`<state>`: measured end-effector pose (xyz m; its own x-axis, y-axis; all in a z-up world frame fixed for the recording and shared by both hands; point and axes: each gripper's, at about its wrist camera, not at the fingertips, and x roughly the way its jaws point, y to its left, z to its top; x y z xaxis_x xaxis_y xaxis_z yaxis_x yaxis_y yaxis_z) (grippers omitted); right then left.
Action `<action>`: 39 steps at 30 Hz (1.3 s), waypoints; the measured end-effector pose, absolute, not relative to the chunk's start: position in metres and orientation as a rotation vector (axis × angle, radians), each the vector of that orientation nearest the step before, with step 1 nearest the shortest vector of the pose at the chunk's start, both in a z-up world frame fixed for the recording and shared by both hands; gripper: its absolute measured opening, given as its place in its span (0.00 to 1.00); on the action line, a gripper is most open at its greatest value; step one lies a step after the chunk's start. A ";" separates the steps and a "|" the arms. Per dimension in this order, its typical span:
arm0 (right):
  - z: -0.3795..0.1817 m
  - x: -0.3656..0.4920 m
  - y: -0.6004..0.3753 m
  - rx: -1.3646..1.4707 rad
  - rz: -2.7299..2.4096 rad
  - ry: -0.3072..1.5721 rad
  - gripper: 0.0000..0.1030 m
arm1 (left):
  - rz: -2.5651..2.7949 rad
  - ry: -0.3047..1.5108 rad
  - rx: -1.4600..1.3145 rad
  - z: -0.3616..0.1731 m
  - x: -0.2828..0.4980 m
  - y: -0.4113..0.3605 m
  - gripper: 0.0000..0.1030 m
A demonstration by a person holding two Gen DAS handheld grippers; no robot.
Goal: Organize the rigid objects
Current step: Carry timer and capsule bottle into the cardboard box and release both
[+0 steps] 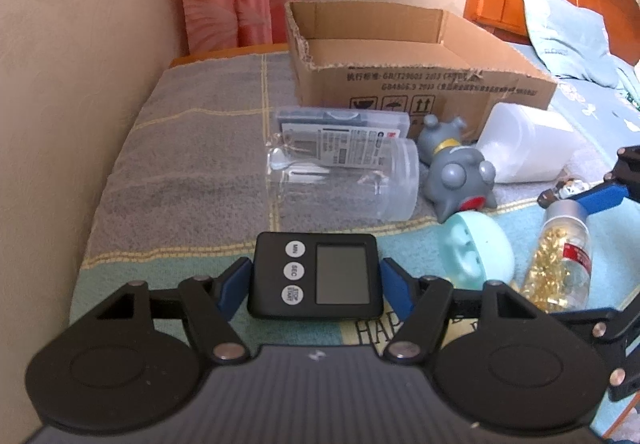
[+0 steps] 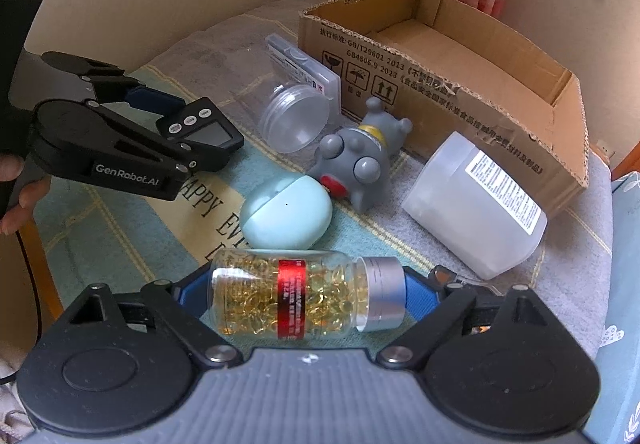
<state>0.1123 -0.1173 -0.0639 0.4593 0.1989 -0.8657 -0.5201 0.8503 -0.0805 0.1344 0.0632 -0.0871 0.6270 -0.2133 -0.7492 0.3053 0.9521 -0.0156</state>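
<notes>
We see the left gripper (image 1: pixel 316 278) clamped on a black digital timer (image 1: pixel 316 276), its blue pads (image 1: pixel 234 284) pressing the timer's two short sides; from the right wrist view the timer seems to be held just off the cloth, though we cannot be sure. The right gripper (image 2: pixel 306 294) straddles a clear capsule bottle (image 2: pixel 288 298) lying on its side, silver cap toward the right-hand finger; the blue pads (image 2: pixel 420 294) sit at its two ends, and the view is too close to say whether they press or only flank it. Just beyond the bottle lies a pale green round case (image 2: pixel 286 211), then a grey toy figure (image 2: pixel 356 159) tipped over. A clear open jar (image 2: pixel 294 117) lies on its side to the left of the toy, a white tub (image 2: pixel 476 203) to its right. Behind them stands an open cardboard box (image 2: pixel 520 123), with a flat clear packet (image 2: pixel 304 67) at its left corner. All rests on a checked cloth (image 1: pixel 180 147).
</notes>
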 end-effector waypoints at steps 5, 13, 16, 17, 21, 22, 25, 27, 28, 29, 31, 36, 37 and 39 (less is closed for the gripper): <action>-0.057 0.107 -0.120 -0.356 0.455 0.982 0.93 | -0.319 0.837 0.115 -0.076 0.129 0.067 0.67; -0.029 0.106 -0.132 -0.348 0.464 0.943 0.93 | -0.386 0.764 0.113 -0.037 0.127 0.060 0.67; -0.012 0.109 -0.137 -0.368 0.449 0.897 0.93 | -0.420 0.727 0.114 -0.020 0.135 0.052 0.67; -0.007 0.111 -0.140 -0.368 0.442 0.883 0.93 | -0.431 0.713 0.120 -0.014 0.139 0.048 0.67; 0.017 0.123 -0.152 -0.347 0.419 0.832 0.93 | -0.454 0.665 0.140 0.006 0.168 0.034 0.67; 0.021 0.127 -0.155 -0.341 0.413 0.824 0.93 | -0.457 0.658 0.145 0.010 0.177 0.030 0.67; 0.033 0.143 -0.165 -0.315 0.384 0.803 0.93 | -0.468 0.675 0.136 0.015 0.210 0.018 0.67; 0.038 0.153 -0.172 -0.306 0.362 0.795 0.93 | -0.457 0.692 0.138 0.013 0.233 0.009 0.67; 0.039 0.159 -0.174 -0.301 0.351 0.796 0.93 | -0.445 0.704 0.137 0.011 0.245 0.005 0.67; 0.040 0.165 -0.177 -0.298 0.342 0.796 0.93 | -0.439 0.712 0.141 0.006 0.251 0.001 0.67; 0.042 0.175 -0.181 -0.295 0.322 0.793 0.93 | -0.430 0.726 0.138 0.002 0.265 -0.004 0.67; 0.045 0.195 -0.191 -0.284 0.296 0.796 0.93 | -0.412 0.743 0.138 -0.008 0.292 -0.018 0.67; 0.045 0.198 -0.191 -0.283 0.295 0.799 0.93 | -0.409 0.753 0.139 -0.009 0.297 -0.020 0.67; 0.043 0.207 -0.192 -0.279 0.287 0.805 0.93 | -0.401 0.772 0.147 -0.016 0.307 -0.025 0.67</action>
<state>0.2066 -0.1923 0.0426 0.6586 0.1451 -0.7383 -0.3549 0.9251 -0.1348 0.3073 -0.0250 -0.0164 0.6454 -0.2980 -0.7033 0.4044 0.9144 -0.0163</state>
